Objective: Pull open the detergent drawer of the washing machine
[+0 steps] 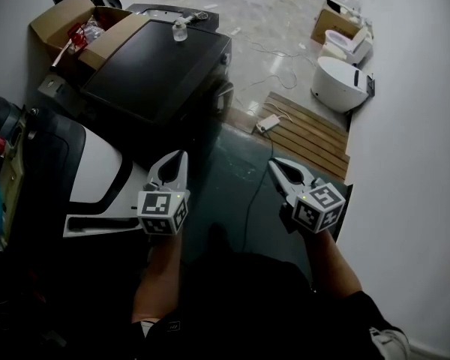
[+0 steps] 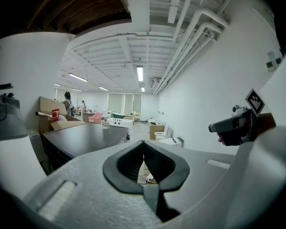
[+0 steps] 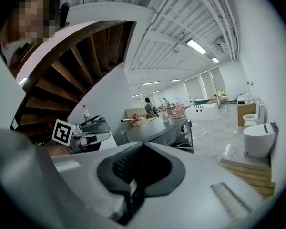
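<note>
cardboard box (image 1: pixel 75 21): open, top-left | toilet (image 1: pixel 341 81): by right wall | wooden pallet (image 1: pixel 311 137): beside toilet

The floor (image 1: pixel 285 47) bears the washing machine (image 1: pixel 157 70), a wooden pallet (image 1: pixel 309 135) and white toilets (image 1: pixel 341 82)

Head view: high up, looking steeply down. The left hand-held gripper (image 1: pixel 181 156) and right hand-held gripper (image 1: pixel 274 164) are close below it, the washing machine (image 1: pixel 161 70) ahead-left. Both gripper views sit low, near level along their own jaws, facing down the room. All three share the washing machine top. Each gripper view catches the other hand-held gripper.
</note>
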Motion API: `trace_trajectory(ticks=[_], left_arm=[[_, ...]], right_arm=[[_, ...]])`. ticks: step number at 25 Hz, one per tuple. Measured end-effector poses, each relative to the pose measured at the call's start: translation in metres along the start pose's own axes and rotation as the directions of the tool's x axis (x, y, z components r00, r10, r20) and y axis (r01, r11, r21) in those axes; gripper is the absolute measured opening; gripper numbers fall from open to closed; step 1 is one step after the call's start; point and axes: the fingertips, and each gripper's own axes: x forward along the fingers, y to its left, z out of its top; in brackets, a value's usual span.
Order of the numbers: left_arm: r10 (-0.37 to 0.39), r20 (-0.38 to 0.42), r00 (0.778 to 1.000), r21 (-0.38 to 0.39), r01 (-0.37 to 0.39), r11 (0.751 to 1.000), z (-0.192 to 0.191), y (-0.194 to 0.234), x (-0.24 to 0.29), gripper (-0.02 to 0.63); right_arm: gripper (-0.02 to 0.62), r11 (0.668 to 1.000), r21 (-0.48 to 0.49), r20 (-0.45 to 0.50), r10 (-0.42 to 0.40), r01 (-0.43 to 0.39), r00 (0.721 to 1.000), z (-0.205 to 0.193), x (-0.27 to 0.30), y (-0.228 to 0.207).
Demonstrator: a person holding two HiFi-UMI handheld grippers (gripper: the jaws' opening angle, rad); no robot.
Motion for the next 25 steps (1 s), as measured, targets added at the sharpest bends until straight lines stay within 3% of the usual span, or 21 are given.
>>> trace_trajectory(ticks=[8, 14, 19, 25], left_arm=[[0.001, 0.005, 1.0, -0.016, -0.001, 1.0, 0.006, 0.051, 0.027, 0.011], [0.012, -0.017, 1.0, -0.028, -0.013, 1.0, 0.004, 0.07, 0.048, 0.011], [0.045, -0.033, 0.998, -0.026, -0.045, 0.999, 0.008, 0.086, 0.077, 0.011], [0.126, -0.043, 0.991, -0.022, -0.127, 0.992, 0.023, 0.108, 0.133, 0.011]], right_arm=[[0.006, 1.0, -0.016, 0.002, 0.012, -0.012, 1.0, 0.021, 0.06, 0.001], [0.006, 0.999, 0.026, 0.001, 0.039, -0.039, 0.999, 0.033, 0.091, -0.006], [0.006, 0.997, -0.001, -0.018, 0.083, -0.083, 0.996, 0.038, 0.124, -0.034], [0.008, 0.981, -0.038, -0.058, 0.188, -0.191, 0.98, 0.064, 0.184, -0.081]])
